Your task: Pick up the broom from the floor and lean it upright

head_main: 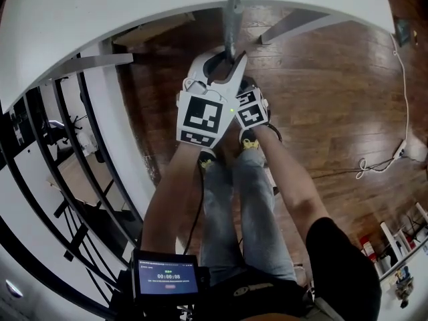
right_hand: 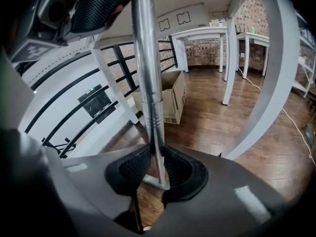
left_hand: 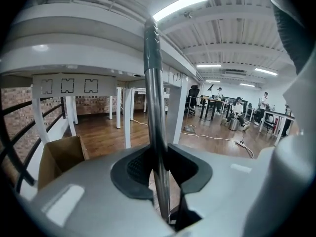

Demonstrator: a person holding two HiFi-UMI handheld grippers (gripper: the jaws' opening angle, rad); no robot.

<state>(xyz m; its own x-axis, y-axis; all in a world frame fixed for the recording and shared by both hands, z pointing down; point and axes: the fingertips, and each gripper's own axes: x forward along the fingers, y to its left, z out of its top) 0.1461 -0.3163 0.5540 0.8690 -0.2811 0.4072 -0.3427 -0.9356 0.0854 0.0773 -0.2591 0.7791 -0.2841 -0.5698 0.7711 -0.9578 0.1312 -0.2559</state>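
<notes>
The broom's grey metal handle (head_main: 232, 19) stands nearly upright in front of me, its top close to the white table's edge (head_main: 134, 19); whether they touch is unclear. My left gripper (head_main: 224, 65), the white one, is shut on the handle (left_hand: 154, 107), which runs up between its dark pads (left_hand: 133, 169). Just to its right and lower, my right gripper (head_main: 246, 89) is also shut on the handle (right_hand: 147, 83), pinched between its pads (right_hand: 131, 169). The broom head is hidden below the grippers.
A black railing (head_main: 60, 152) runs along the left. A cardboard box (right_hand: 173, 100) sits on the wooden floor by the white table legs (right_hand: 228, 68). A white cable (head_main: 384, 162) lies at right. My legs and feet (head_main: 249, 142) are directly below the grippers.
</notes>
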